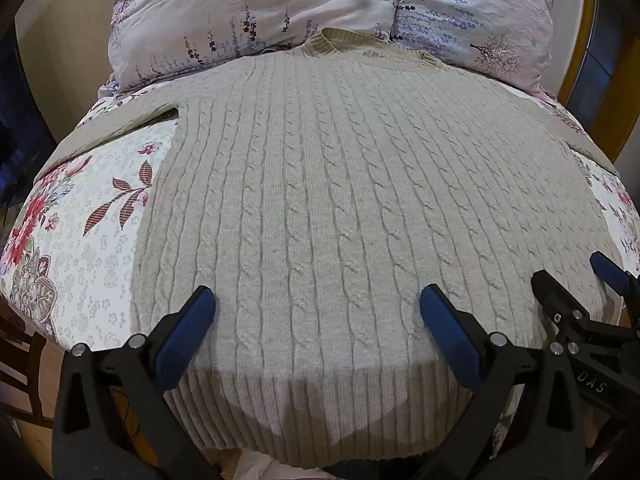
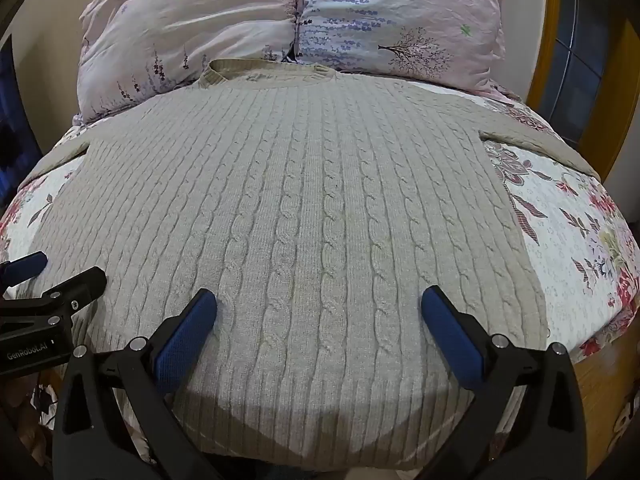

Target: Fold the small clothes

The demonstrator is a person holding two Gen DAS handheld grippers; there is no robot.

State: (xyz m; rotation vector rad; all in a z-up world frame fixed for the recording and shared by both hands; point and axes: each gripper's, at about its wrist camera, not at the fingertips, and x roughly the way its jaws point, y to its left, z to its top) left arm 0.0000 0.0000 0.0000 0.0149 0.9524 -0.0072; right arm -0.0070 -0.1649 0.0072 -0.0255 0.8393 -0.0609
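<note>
Sweater (image 1: 320, 200) spread flat on floral bedspread (image 1: 92, 240), collar toward pillows (image 1: 280, 8). Left gripper (image 1: 316, 300) level above ribbed hem, fingers spread wide, holding nothing. Right gripper (image 2: 319, 300) alongside, likewise spread over hem, empty.

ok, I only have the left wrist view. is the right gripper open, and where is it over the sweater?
Observer: The right gripper is open, jaws wide apart, over the sweater just above its ribbed hem.
Operator: right sleeve?
Observer: The right sleeve lies spread out toward the bed's right edge, not folded in. The armpit notch shows clearly.
Operator: what's beside the body on that side?
Observer: The floral quilt shows below the sleeve, along the sweater's right edge.
</note>
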